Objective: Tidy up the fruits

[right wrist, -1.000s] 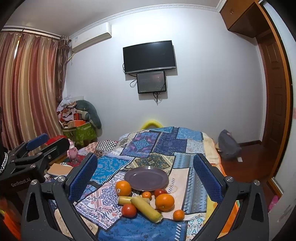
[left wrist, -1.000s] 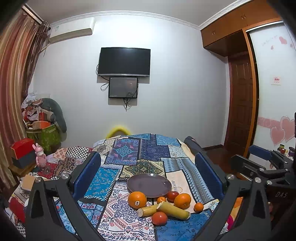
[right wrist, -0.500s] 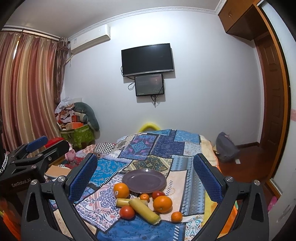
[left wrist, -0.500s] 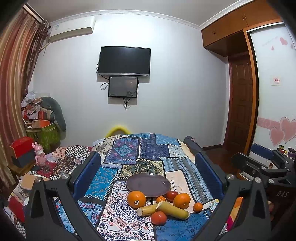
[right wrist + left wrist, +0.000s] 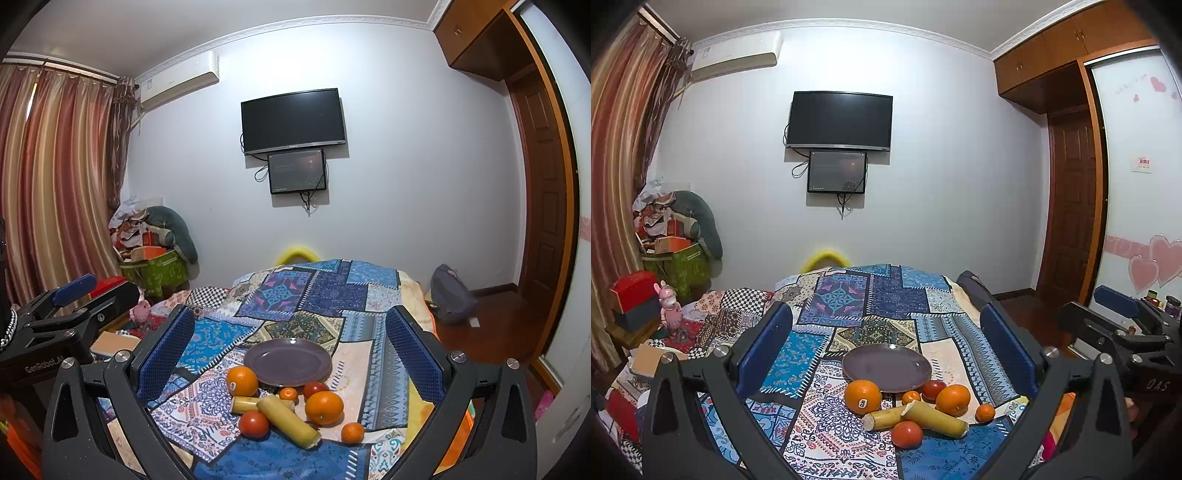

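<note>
- The left gripper and the right gripper both hang above the near end of the bed, jaws spread wide, nothing between the blue pads of either.
- The fruit lies in a loose heap on the patchwork cloth, just in front of a bare purple plate.
- Two big oranges: one with a sticker touching the plate's near-left rim, the other to the right.
- Two small tangerines: one between the oranges, one out at the right edge of the heap.
- Two red tomatoes: one against the plate, one nearest the grippers.
- Two yellow cane pieces: a short one and a longer one lying across it.
- Around the bed: a dark TV on the wall with a smaller screen under it, a pink rabbit toy and piled boxes to the left.
- Nothing lies between the open jaws and the heap.
</note>
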Demonstrator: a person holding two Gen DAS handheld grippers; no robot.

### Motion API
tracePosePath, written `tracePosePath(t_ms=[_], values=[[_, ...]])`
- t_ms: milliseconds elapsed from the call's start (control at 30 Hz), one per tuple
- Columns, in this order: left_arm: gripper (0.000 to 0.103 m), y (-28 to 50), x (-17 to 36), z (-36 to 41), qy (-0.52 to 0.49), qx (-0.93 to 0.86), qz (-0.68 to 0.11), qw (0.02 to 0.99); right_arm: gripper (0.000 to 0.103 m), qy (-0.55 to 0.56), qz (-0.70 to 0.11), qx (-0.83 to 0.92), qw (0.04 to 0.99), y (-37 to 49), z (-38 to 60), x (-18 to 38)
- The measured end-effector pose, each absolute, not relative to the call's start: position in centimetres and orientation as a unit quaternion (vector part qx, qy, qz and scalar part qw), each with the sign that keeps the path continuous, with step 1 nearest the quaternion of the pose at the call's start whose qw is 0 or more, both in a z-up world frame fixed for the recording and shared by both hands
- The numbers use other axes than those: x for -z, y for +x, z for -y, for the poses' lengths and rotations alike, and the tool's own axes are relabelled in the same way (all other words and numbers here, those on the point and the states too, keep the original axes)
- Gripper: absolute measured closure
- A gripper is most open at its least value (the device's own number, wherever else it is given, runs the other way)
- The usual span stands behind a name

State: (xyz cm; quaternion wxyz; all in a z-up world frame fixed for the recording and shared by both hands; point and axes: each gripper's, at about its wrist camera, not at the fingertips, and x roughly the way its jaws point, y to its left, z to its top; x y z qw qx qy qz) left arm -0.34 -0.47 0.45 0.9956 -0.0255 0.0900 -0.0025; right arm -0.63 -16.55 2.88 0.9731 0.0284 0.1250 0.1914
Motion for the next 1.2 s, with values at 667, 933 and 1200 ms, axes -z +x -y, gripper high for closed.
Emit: tracePosePath(t_ms=[667, 933, 1200], values=[[0.0, -0.2, -0.3, 0.6, -0.026, 0.003, -0.091, 0.995, 0.0, 0.031, -0.123, -0.191, 0.973, -0.6, 16.7, -3.2], [0.001, 0.2, 0.3, 0.7, -0.028, 0.005, -0.1, 0.995, 0.0, 0.017, -0.128, -0.189, 0.974, -0.5, 16.3, -2.8], [0.02, 1.6, 1.5, 0.8, -0.022, 0.008, -0.131, 0.991, 0.011, 0.014, -0.15, -0.193, 0.97, 0.4, 16.4, -1.6]])
